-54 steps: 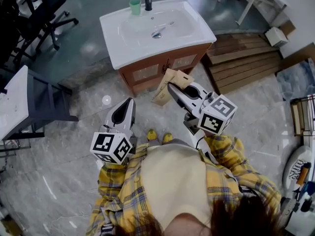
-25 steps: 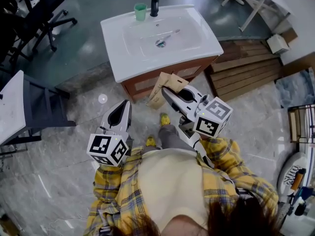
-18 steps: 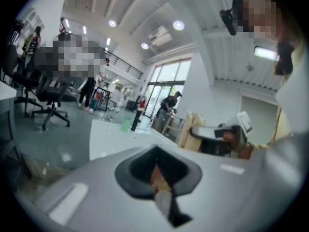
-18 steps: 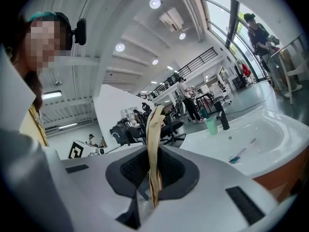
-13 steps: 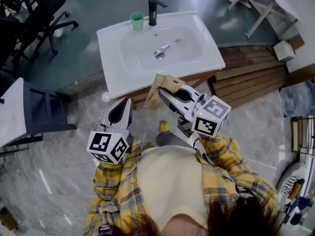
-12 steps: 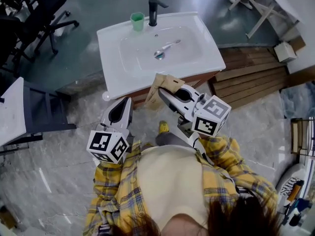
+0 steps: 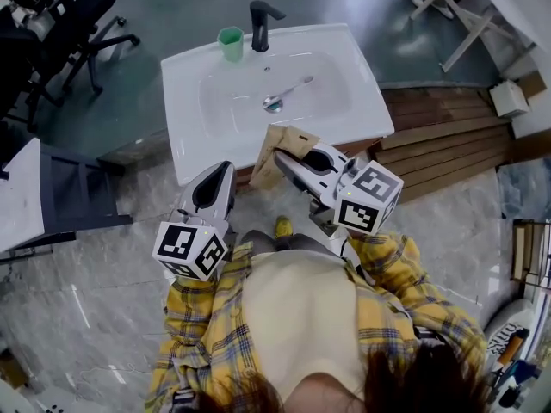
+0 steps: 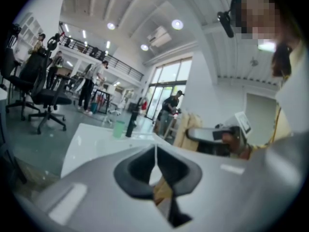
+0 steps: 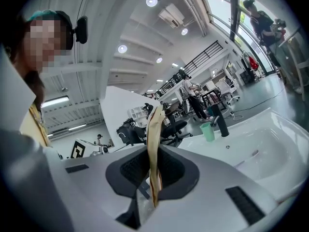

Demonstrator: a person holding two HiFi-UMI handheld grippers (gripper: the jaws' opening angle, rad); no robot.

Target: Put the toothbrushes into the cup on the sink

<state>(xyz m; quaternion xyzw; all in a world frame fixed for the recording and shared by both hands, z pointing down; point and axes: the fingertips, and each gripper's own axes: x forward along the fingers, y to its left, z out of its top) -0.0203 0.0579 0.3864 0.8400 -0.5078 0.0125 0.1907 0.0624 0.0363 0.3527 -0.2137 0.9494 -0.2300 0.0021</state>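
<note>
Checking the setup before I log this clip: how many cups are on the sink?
1. A green cup stands at the back left of the sink, just left of the black faucet. No other cup shows in any view.

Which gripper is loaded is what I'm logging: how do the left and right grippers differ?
The left gripper is shut on nothing; the right gripper is shut on a flat brown cardboard packet. In the head view, the right gripper's tip is nearer the sink than the left gripper's. Both point towards the sink.
</note>
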